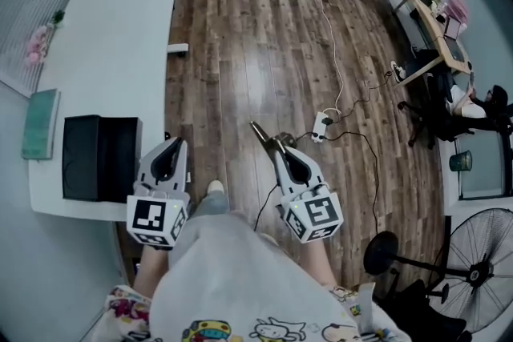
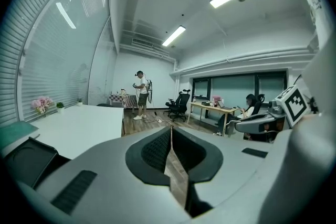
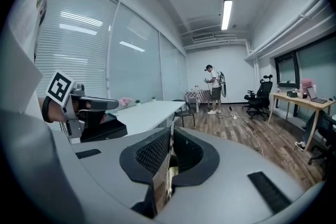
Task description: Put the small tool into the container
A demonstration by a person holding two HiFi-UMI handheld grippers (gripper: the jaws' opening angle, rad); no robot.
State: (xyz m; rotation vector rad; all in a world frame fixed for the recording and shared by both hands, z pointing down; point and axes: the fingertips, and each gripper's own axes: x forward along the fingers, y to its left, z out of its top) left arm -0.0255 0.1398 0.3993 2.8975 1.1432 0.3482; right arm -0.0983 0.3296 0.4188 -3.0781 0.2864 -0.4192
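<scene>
The right gripper (image 3: 171, 139) is pinching a thin tool (image 3: 169, 174) between closed jaws. Beyond it, a white table (image 3: 152, 113) is stretching away, and a person (image 3: 214, 89) is standing far off on the wooden floor (image 3: 262, 139).

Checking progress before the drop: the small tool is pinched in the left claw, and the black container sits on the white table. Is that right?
No: the small tool is pinched in the right claw, not the left; the head view shows it jutting past that claw's tips. The black container does sit on the white table.
</scene>
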